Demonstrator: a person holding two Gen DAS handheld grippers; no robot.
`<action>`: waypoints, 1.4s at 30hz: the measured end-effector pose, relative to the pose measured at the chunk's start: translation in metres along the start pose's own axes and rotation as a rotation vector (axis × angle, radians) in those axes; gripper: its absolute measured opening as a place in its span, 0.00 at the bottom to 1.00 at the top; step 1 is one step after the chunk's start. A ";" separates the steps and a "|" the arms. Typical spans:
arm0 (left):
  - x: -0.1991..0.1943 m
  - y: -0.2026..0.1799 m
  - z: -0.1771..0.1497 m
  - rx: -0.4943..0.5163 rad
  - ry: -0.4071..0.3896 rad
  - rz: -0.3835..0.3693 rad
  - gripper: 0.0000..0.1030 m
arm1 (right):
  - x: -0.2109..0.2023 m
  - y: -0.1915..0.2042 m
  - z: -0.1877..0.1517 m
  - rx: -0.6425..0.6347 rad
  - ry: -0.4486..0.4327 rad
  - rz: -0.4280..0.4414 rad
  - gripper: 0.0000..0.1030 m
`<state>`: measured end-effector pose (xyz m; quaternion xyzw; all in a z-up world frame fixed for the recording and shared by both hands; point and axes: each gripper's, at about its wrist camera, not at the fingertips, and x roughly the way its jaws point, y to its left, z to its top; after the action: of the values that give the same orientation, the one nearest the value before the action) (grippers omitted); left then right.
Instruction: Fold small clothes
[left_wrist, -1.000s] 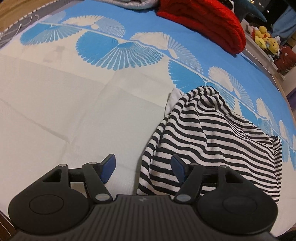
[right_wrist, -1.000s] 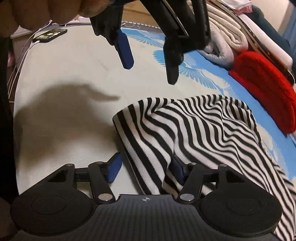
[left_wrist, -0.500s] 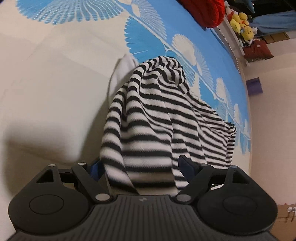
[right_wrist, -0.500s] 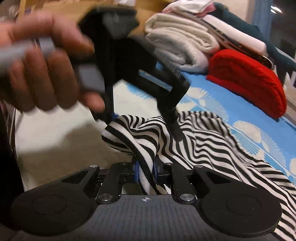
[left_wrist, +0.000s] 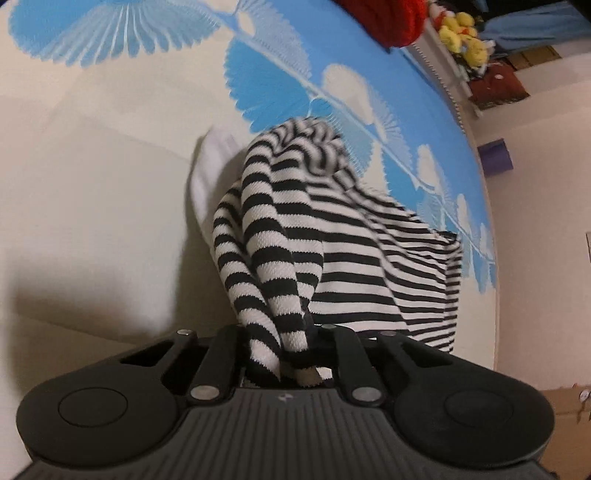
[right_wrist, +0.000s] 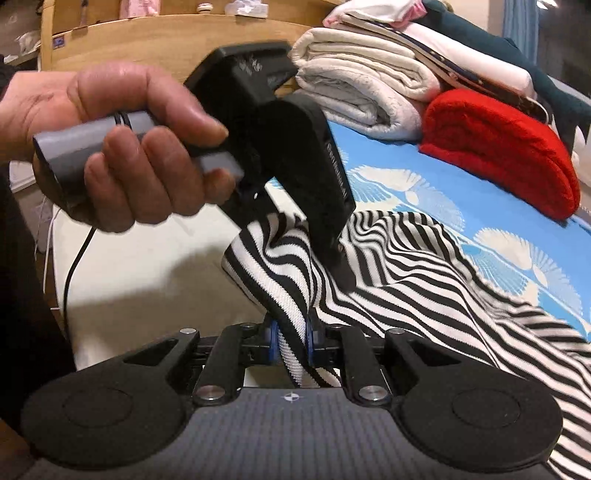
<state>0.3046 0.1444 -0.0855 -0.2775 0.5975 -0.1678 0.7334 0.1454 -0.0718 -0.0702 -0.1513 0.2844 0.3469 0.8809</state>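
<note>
My left gripper (left_wrist: 282, 354) has just been closing, and its jaws now pinch a bunched fold of the black-and-white striped knit garment (left_wrist: 354, 266) between them; the fabric rises out of the jaws and drapes away over the bed, with a plain white part of cloth (left_wrist: 207, 173) showing at its far left edge. My right gripper (right_wrist: 291, 341) has also just been closing and is clamped on a banded edge of the same striped garment, the blue pads pressing it from both sides; from there the cloth runs up to the left gripper, seen in the right wrist view gripping the garment a little further along that edge, so the stretch between the two hangs lifted off the bed. The person's hand (right_wrist: 122, 147) wraps the grey handle of that left gripper, a dark cable trailing below it. The rest of the garment lies spread to the right on the cream and blue bedspread with white fan-shaped prints (right_wrist: 424, 195). Beyond it sit a folded red knit blanket (right_wrist: 498, 147) and a stack of folded white towels (right_wrist: 362, 81); yellow plush toys (left_wrist: 461, 37) stand on a shelf past the bed's edge.
</note>
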 end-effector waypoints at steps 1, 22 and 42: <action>-0.008 -0.003 -0.002 0.010 -0.011 0.010 0.12 | -0.004 0.004 0.004 0.003 -0.007 0.002 0.14; -0.092 -0.085 -0.014 0.063 -0.407 0.187 0.59 | -0.123 -0.156 -0.046 0.920 -0.076 -0.303 0.11; 0.051 -0.183 -0.043 0.305 -0.068 0.069 0.65 | -0.171 -0.277 -0.175 1.302 0.030 -0.409 0.54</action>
<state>0.2902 -0.0385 -0.0196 -0.1476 0.5492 -0.2219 0.7921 0.1669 -0.4404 -0.0863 0.3541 0.4130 -0.0704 0.8362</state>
